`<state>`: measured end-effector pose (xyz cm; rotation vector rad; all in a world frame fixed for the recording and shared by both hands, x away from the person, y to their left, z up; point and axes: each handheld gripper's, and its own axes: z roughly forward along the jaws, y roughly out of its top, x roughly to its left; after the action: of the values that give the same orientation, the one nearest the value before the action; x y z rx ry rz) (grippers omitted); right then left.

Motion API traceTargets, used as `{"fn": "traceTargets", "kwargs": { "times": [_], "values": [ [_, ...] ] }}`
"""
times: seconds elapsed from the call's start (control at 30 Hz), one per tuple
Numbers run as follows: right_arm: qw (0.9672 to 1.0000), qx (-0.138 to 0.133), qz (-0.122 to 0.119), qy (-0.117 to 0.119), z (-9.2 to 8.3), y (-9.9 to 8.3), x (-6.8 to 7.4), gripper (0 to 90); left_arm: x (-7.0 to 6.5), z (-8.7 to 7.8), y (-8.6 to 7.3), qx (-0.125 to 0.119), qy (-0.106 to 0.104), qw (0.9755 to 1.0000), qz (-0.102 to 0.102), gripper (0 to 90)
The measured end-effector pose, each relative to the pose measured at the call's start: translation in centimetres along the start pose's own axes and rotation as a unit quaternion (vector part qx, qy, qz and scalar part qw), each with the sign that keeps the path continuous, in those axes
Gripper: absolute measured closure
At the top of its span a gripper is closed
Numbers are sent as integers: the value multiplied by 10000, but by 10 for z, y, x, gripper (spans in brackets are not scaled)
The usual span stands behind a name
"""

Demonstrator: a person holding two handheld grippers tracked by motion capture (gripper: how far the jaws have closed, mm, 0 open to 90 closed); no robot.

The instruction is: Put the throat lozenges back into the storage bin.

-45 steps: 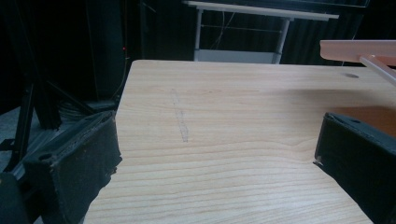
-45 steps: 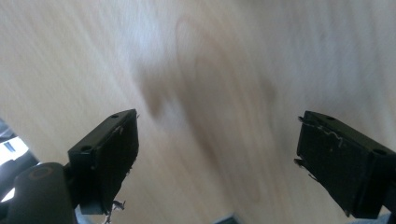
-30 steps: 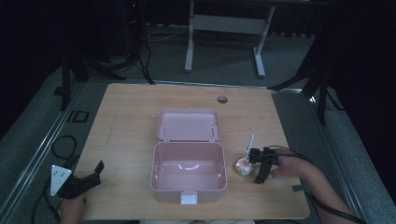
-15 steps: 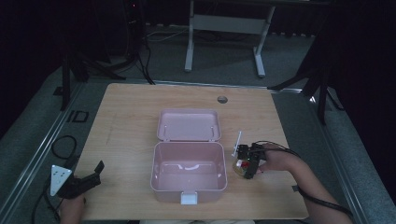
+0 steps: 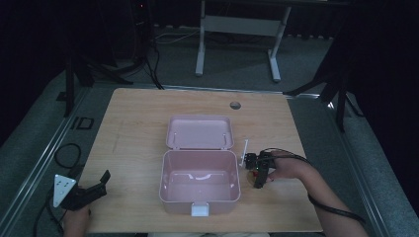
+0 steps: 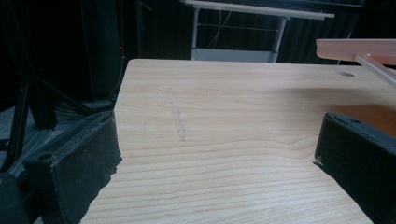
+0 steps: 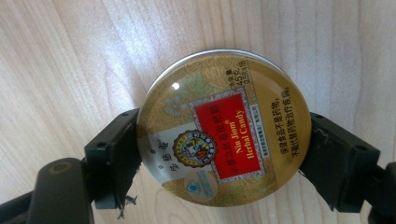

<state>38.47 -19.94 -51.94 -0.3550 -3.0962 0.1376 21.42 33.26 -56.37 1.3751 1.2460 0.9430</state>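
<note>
My right gripper [image 7: 224, 154] clamps the round candy tin [image 7: 224, 128] at centre frame, just right of the open pink box [image 5: 199, 202]. Only its curved rim is pinched, so a tilt could let it slip out. My left gripper [image 5: 91, 190] rests open, lower left.

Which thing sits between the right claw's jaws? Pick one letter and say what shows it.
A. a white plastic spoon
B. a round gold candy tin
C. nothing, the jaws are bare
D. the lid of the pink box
B: in the right gripper view the right claw has a jaw pressed on each side of the round gold candy tin, above the wooden table.
</note>
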Motion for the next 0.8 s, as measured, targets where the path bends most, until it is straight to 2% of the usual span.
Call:
{"fn": "traceTargets", "kwargs": {
  "times": [0.13, 0.17, 0.4, 0.53, 0.73, 0.8],
  "values": [
    [9999, 74, -19, 85, -3, -2, 1, 196, 0, 0, 0, -4, 0, 10000, -1, 4],
    [9998, 83, -66, 171, -7, -4, 4, 197, 0, 0, 0, -2, 0, 10000, 3, 4],
    [9997, 76, -141, 167, -19, -11, 14, 197, 0, 0, 0, 7, 7, 10000, 5, 4],
    [9995, 101, -105, 283, -27, -14, 20, 198, 0, 0, 0, 9, 9, 10000, 1, 4],
    [9992, 145, -155, 339, -35, -17, 31, 198, 0, 0, 0, 9, 11, 10000, 0, 4],
    [9990, 145, -218, 365, -41, -20, 40, 198, 0, 0, 0, 11, 8, 10000, 1, 4]
  ]
}}
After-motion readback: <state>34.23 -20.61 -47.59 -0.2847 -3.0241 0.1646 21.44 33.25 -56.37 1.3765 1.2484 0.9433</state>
